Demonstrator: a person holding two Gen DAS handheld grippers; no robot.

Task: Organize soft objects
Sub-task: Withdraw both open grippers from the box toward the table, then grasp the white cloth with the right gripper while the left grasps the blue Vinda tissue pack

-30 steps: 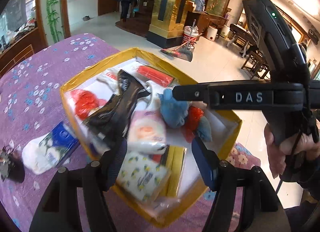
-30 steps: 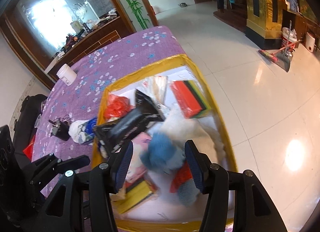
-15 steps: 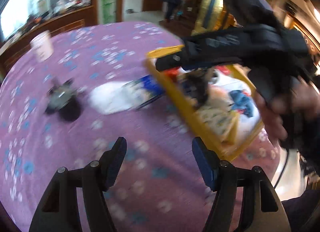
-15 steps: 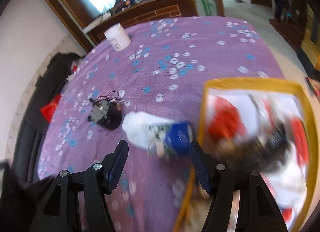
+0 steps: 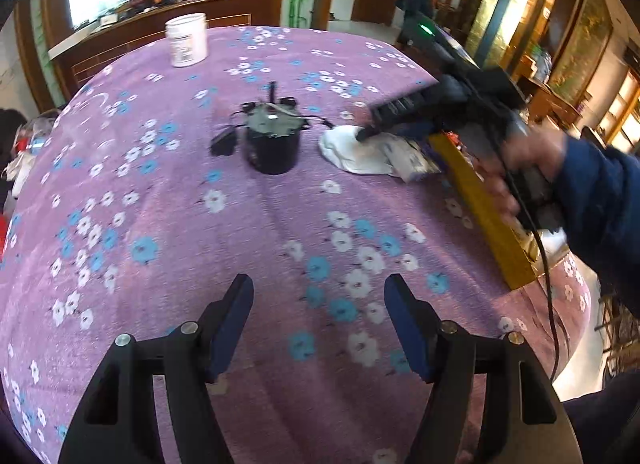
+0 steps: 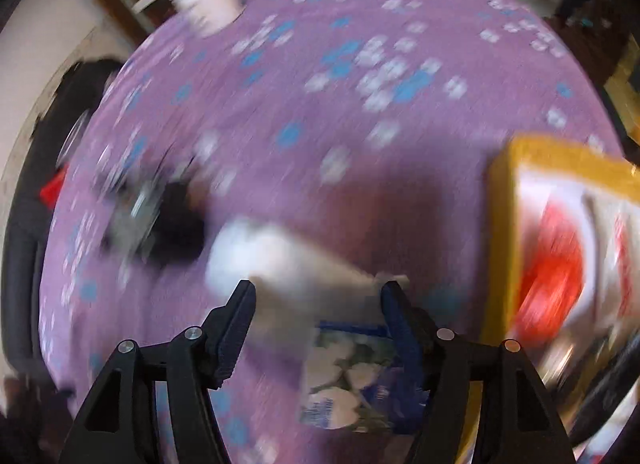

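1. A round table wears a purple cloth printed with white and blue flowers.
2. The left gripper hangs over bare cloth, its jaws spread, nothing between them.
3. The right gripper points down at a white and blue tissue pack; its jaws are opening, with the pack between them. The view is blurred, so whether the pads touch it cannot be told.
4. The tissue pack lies on the cloth just beside the yellow box, outside it.
5. The box holds red and white items, blurred.
6. A small black device with cables sits near the pack.
7. A white jar stands at the far edge.
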